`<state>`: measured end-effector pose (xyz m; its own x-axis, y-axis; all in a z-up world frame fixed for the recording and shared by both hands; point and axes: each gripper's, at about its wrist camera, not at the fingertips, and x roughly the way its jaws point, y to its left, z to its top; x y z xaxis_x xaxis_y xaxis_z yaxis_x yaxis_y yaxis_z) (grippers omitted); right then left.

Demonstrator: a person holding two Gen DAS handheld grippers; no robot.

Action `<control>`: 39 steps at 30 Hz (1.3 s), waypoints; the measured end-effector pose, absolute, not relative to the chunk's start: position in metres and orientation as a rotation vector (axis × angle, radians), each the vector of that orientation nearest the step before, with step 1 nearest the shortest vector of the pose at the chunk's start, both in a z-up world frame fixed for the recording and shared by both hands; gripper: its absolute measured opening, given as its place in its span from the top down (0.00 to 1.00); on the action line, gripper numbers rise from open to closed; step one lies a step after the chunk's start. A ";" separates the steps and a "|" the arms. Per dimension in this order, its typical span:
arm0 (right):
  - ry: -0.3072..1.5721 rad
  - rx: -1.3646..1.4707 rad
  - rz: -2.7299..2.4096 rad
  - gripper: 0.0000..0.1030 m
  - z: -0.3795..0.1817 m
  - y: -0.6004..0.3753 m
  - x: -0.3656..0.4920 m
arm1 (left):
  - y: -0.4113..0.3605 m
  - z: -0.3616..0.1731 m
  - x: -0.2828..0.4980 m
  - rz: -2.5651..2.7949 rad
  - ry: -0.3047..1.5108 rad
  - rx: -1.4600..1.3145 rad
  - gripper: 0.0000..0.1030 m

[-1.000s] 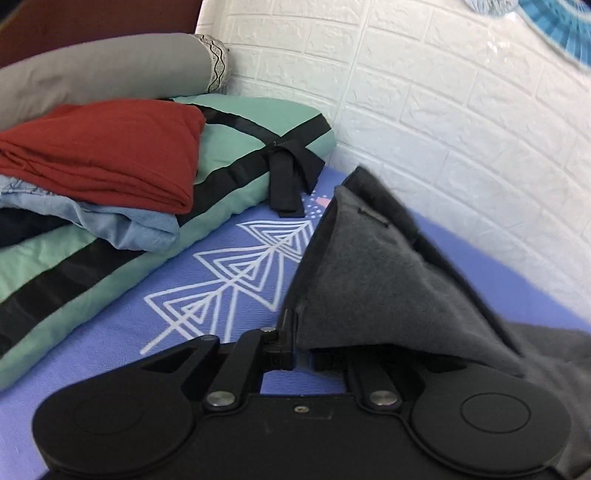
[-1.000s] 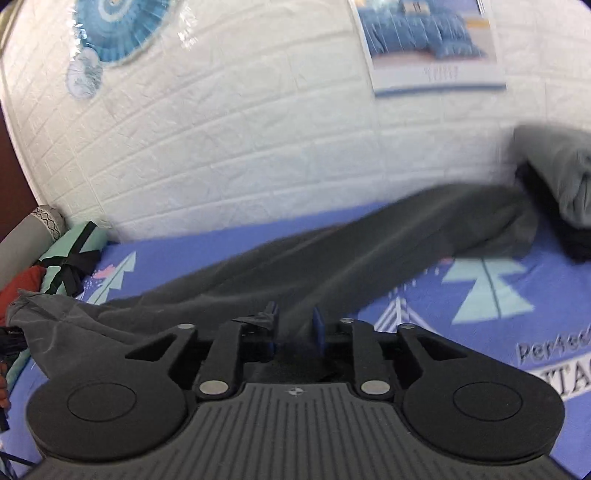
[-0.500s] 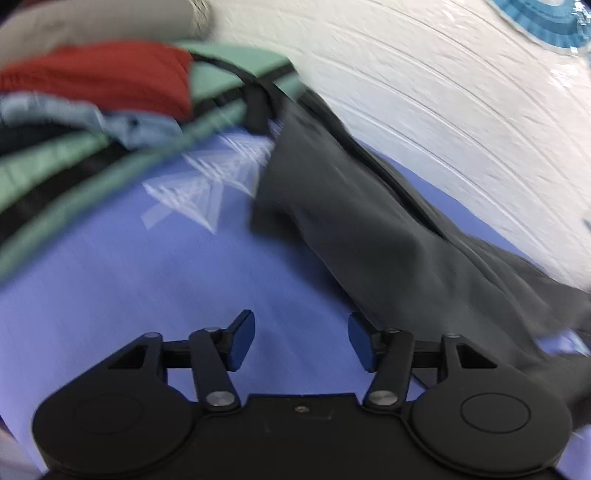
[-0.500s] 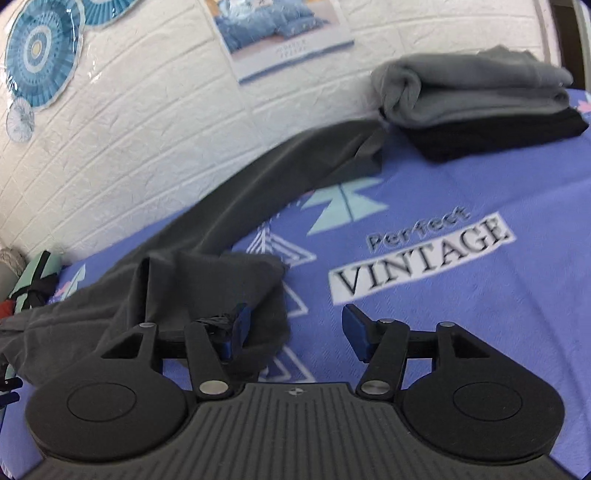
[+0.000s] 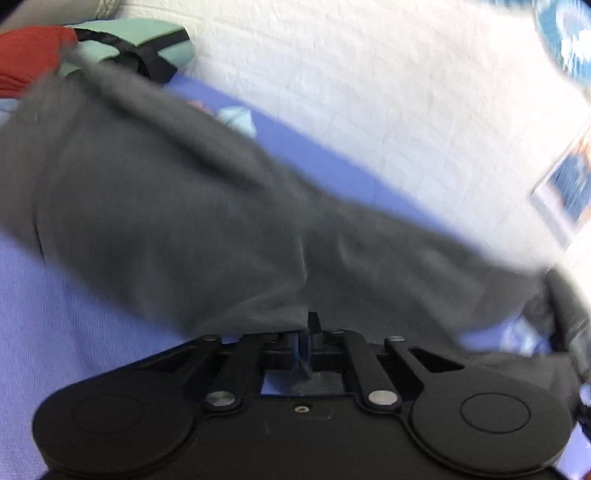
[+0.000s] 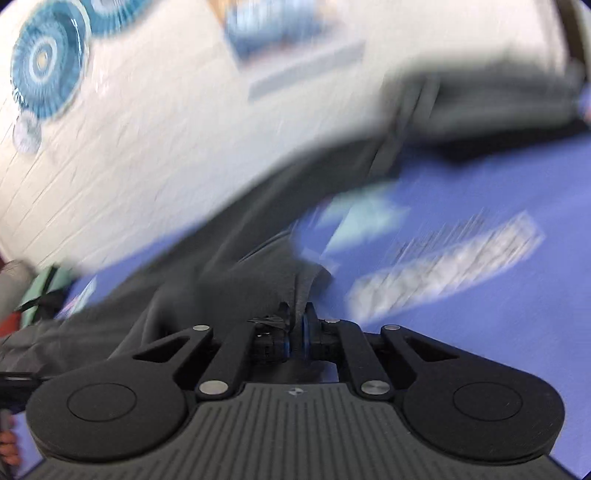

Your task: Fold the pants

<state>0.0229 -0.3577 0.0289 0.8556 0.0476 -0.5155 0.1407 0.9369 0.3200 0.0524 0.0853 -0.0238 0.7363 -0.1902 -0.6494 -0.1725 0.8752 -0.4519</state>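
Left hand-held gripper [image 5: 308, 341] pinched shut on the near edge of the pants [image 5: 166, 206]. Right hand-held gripper [image 6: 295, 332] closing on a fabric ridge. Ahead, pants stretch long across the bed [image 6: 498, 295]. We judge folding barely begun.

A bedroom in a home: a bed with a printed purple sheet [image 6: 480, 332] stands against a white brick-pattern wall [image 5: 369, 92] hung with blue paper fans [image 6: 44, 62], with folded clothes [image 6: 498, 96] and a green pillow [image 5: 147, 33].
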 end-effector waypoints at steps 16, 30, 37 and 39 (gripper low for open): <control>0.674 0.281 -0.183 0.22 0.045 -0.411 -0.079 | 0.099 -0.002 0.005 -0.093 0.854 -0.457 0.05; 0.708 0.296 -0.274 0.05 0.017 -0.449 -0.070 | 0.048 0.026 0.002 -0.253 0.872 -0.179 0.00; 0.724 0.310 -0.252 0.03 0.005 -0.461 -0.052 | 0.074 0.058 -0.026 -0.219 0.793 -0.235 0.00; 0.728 0.318 -0.233 0.03 0.001 -0.461 -0.046 | 0.066 0.064 -0.021 -0.196 0.735 -0.187 0.00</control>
